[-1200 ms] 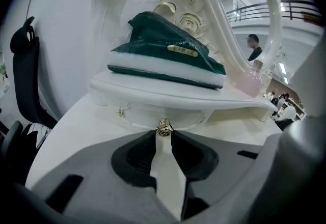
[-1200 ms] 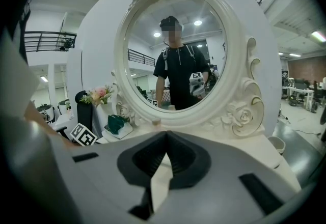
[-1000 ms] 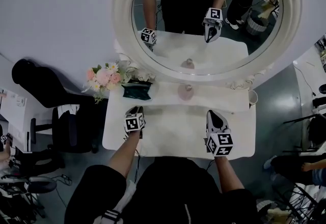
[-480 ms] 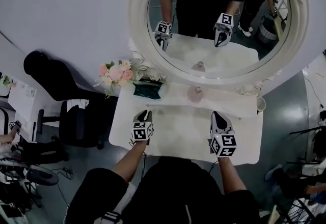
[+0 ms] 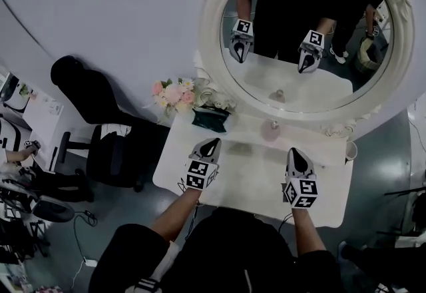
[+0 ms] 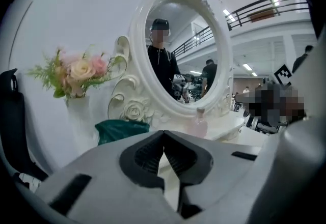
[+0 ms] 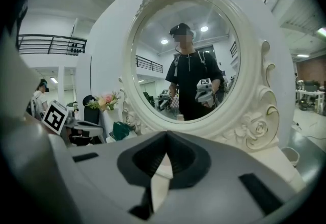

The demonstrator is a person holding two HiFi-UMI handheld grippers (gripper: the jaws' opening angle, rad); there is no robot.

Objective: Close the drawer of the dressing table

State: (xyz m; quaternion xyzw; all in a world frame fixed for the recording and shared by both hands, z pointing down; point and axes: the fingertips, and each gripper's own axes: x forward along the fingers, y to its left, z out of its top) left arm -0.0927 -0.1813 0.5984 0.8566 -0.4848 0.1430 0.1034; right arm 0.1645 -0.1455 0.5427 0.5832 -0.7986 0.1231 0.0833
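Left gripper (image 5: pixel 214 143) and right gripper (image 5: pixel 295 152) clenched, empty, over dressing table (image 5: pixel 256 175).
Head view: table's long axis runs left-right, drawer hidden under tabletop and person's torso. Left gripper view: jaws just closed on nothing, mirror (image 6: pixel 178 39) ahead. Right gripper view: jaws together, drawer out of frame.
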